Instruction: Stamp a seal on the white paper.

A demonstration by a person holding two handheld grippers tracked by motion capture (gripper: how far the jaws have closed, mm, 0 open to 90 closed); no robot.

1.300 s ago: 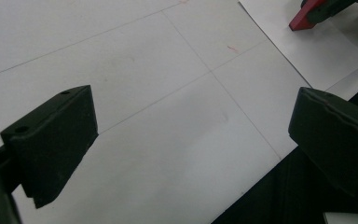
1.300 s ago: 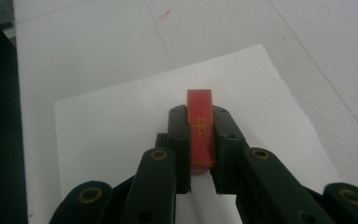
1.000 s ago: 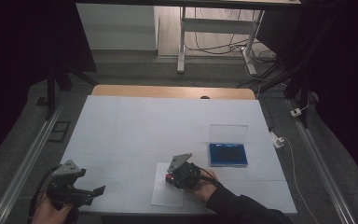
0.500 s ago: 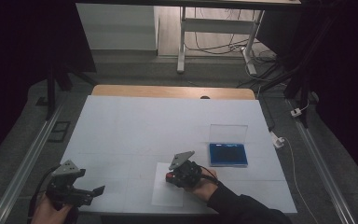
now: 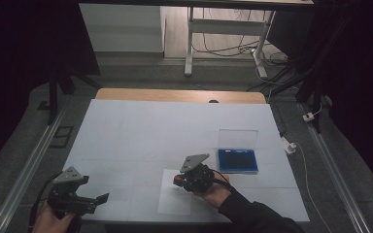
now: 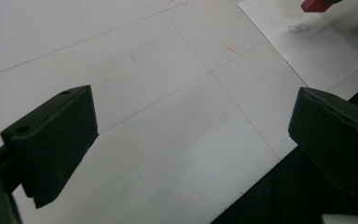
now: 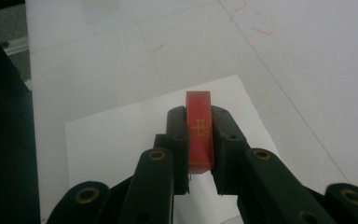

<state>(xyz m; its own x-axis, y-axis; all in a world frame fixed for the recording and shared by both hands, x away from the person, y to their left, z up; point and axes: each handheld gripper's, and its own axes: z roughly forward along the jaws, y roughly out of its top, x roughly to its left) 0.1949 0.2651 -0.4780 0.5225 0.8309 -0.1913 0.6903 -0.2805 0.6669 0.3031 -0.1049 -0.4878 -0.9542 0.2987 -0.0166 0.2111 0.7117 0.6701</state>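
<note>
My right tongs (image 7: 199, 140) clamp a slim red block (image 7: 199, 128) edge-on between their black pads, its gold-printed face turned up toward the riding camera; the block hangs over a white sheet of paper (image 7: 121, 135) lying flat on the tabletop (image 7: 307, 56); whether it touches the paper I cannot tell; from the high view the same tongs (image 5: 180, 180) sit over the upper part of that sheet (image 5: 175, 204), near the front edge of the white tabletop (image 5: 150, 131), my hand (image 5: 216, 190) behind them and a dark sleeve trailing off the bottom; just to the right, apart from the paper, stands a blue box (image 5: 238, 160) with its clear lid raised upright behind it; my left tongs (image 6: 191, 140) hang wide apart with nothing between them, over bare tabletop at its front left corner (image 5: 102, 198), well apart from the paper; from their own camera the red block (image 6: 314, 4) shows at the top right, over a small printed mark on the sheet (image 6: 307, 51)
</note>
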